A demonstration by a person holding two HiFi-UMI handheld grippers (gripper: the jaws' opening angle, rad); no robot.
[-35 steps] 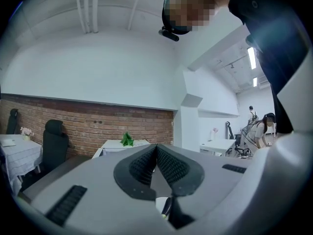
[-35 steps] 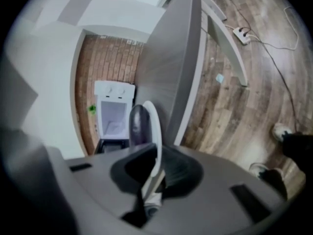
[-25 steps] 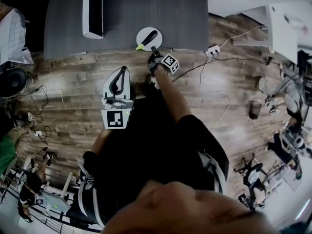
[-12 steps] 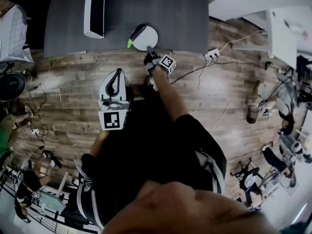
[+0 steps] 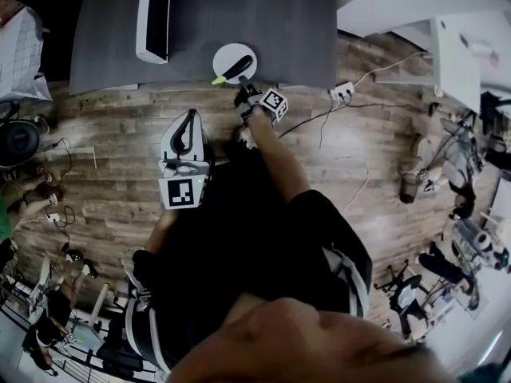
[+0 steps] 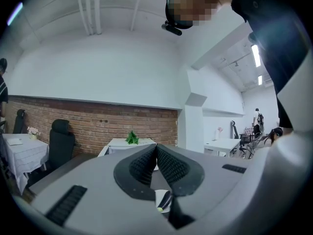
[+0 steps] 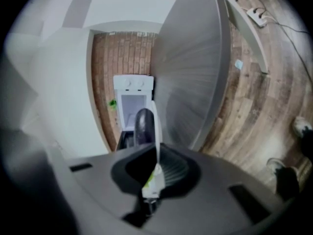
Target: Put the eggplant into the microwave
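A dark eggplant [image 5: 237,68] with a green stem lies on a white plate [image 5: 226,53] at the front edge of the grey table [image 5: 287,22]. My right gripper [image 5: 243,87] is shut on the plate's near rim. In the right gripper view the plate [image 7: 157,131] shows edge-on between the jaws, with the eggplant [image 7: 143,126] on it and the white microwave [image 7: 133,96] beyond, its door open. The microwave [image 5: 152,18] stands at the table's far left. My left gripper [image 5: 192,118] is shut and empty, held level over the floor short of the table.
A power strip [image 5: 343,92] with cables lies on the wooden floor right of the table. White desks [image 5: 463,46] stand at the right. People and equipment crowd the left and right edges of the head view. A brick wall [image 6: 98,131] runs behind the table.
The plate with the eggplant has shifted slightly left with my right gripper, and the eggplant has moved about on it. My left gripper has stayed put.
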